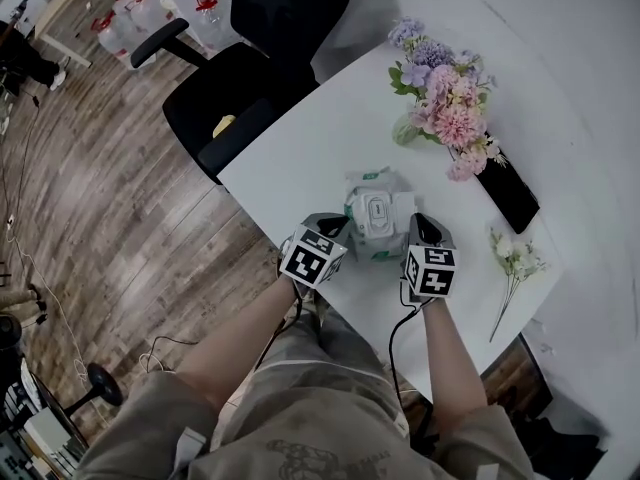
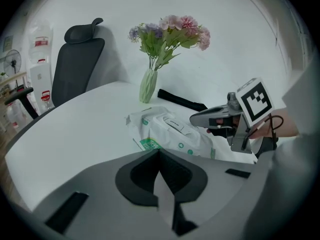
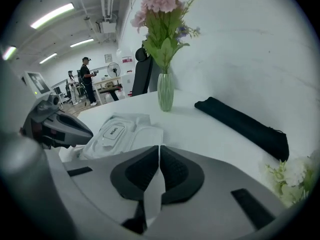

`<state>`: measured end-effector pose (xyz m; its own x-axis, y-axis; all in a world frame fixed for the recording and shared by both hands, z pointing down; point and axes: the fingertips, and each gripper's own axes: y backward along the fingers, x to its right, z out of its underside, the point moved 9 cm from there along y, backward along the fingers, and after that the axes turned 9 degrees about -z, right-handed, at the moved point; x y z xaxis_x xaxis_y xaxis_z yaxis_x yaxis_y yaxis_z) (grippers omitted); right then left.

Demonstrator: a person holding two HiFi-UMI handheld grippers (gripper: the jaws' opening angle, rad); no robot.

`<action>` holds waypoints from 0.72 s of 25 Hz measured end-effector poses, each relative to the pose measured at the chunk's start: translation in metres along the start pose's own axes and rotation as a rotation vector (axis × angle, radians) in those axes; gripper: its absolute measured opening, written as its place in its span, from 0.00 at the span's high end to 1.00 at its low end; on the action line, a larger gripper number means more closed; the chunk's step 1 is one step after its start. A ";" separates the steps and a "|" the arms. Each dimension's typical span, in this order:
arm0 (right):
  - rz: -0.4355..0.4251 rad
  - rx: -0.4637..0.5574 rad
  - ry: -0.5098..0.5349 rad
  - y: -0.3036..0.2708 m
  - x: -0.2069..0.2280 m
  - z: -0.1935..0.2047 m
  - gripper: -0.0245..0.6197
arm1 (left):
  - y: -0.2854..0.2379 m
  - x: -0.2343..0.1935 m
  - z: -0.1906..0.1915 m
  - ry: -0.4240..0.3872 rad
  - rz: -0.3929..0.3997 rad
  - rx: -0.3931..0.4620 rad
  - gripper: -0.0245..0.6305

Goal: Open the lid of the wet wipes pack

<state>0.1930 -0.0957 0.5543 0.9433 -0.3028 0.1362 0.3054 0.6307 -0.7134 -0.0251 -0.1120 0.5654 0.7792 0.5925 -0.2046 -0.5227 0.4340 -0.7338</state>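
Observation:
The wet wipes pack (image 1: 378, 218) is white with green print and lies near the front edge of the white table (image 1: 300, 158). Its white flap lid (image 3: 114, 132) lies flat and closed on top. My left gripper (image 1: 338, 228) is just left of the pack, jaws together and empty; in the left gripper view the left gripper (image 2: 159, 153) points at the pack (image 2: 172, 134). My right gripper (image 1: 418, 222) is at the pack's right side, also shut and empty. In the right gripper view the right gripper (image 3: 159, 148) sits to the right of the pack (image 3: 122, 136), a little apart from it.
A green vase of pink and purple flowers (image 1: 440, 108) stands behind the pack. A long black pouch (image 1: 510, 196) and a loose white flower sprig (image 1: 515, 260) lie to the right. A black office chair (image 1: 250, 78) stands at the table's far left edge.

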 end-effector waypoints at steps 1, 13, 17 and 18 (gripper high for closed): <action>-0.005 -0.009 0.001 -0.003 0.000 0.002 0.91 | 0.002 -0.002 0.000 0.010 -0.005 0.003 0.94; -0.078 0.186 0.052 0.054 -0.024 -0.055 0.91 | 0.060 -0.016 -0.030 0.020 -0.060 0.119 0.94; -0.113 0.288 0.080 0.094 -0.037 -0.084 0.91 | 0.095 -0.014 -0.052 -0.016 -0.074 0.198 0.94; -0.119 0.314 0.083 0.105 -0.040 -0.090 0.91 | 0.104 -0.013 -0.057 -0.027 -0.081 0.216 0.94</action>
<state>0.1751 -0.0821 0.4121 0.8889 -0.4363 0.1400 0.4498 0.7726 -0.4481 -0.0695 -0.1133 0.4550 0.8134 0.5667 -0.1309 -0.5230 0.6142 -0.5909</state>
